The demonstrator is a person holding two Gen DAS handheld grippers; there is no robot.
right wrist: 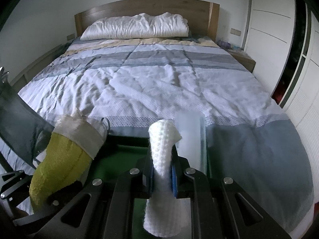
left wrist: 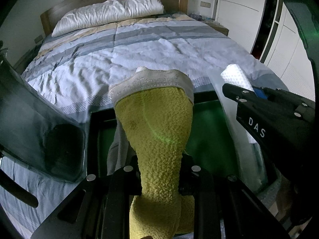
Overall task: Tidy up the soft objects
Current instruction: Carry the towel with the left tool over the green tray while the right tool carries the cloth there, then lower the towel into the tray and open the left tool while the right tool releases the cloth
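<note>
Left claw clamped on fuzzy yellow sock with pale ribbed cuff; right claw clamped on rolled white waffle-knit cloth. Both held above green-bottomed bin at the wrinkled bed's foot.

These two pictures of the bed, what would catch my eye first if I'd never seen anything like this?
Probably the yellow towel with its pale band, rolled and pinched in the left gripper right in the foreground. Next to it, the right gripper clamps a rolled white cloth over a green-bottomed box at the foot of the bed. Behind them spreads the striped bedspread, with a crumpled white pillow by the wooden headboard.
</note>
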